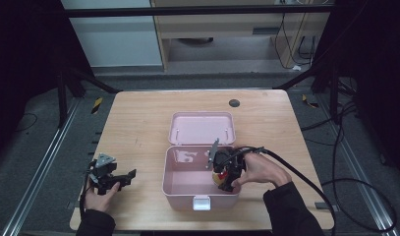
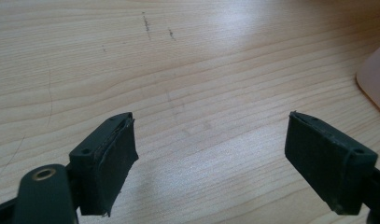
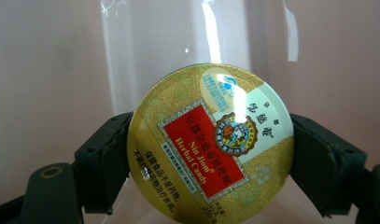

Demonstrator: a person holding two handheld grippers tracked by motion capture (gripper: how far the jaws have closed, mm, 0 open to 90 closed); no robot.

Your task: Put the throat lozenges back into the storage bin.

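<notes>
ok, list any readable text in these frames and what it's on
"Nin Jiom" and "Herbal Candy": red panel on the round tin clamped in the right gripper inside the pink box.
Chinese characters on the tin's lid: present, too distorted to transcribe reliably.
Small print at the tin's edge: too small to read.

Item: round yellow-gold metal candy tin (image 3: 211, 144), lid facing the camera, held between the two black fingers (image 3: 103, 163).
- Red rectangular panel at lid centre, midway between the fingers: "Nin Jiom" over "Herbal Candy" in gold letters, with a line of Chinese characters above.
- Cream band toward the upper finger side: Chinese characters, small blue logo.
- Yellow area near the lower edge: small Chinese print, too fine to read.
</notes>
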